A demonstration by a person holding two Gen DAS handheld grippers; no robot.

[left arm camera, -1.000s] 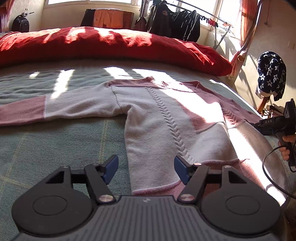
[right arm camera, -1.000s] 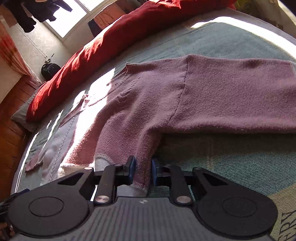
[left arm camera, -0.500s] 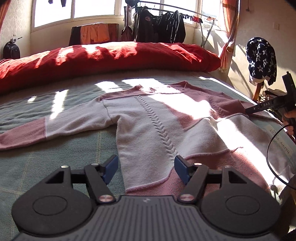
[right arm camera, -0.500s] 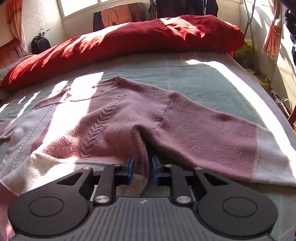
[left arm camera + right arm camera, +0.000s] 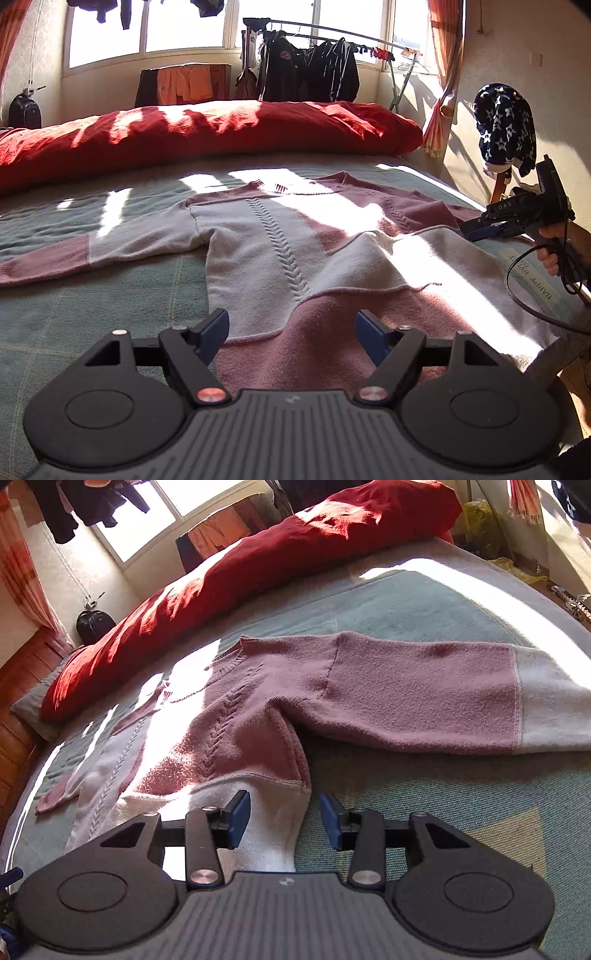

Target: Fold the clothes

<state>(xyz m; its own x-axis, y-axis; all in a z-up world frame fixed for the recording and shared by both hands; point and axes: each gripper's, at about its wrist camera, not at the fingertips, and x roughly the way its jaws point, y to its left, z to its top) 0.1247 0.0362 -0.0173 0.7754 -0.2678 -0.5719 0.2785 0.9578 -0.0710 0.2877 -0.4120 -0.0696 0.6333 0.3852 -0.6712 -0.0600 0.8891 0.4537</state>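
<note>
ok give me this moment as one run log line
sweater: flat on bed | left gripper: open, empty | right gripper: jaws just opening, sweater edge between, unpinched

Both the left gripper [image 5: 291, 334] and right gripper [image 5: 283, 819] have just been opening, jaws apart, gripping nothing.

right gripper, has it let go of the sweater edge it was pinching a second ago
Yes. The right gripper jaws have just been opening; the sweater edge lies loose between them on the bed.

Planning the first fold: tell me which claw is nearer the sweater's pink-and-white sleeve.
Right. The right claw hangs open at the body's side edge just below that sleeve; the left claw is open over the sweater hem, farther away.
</note>
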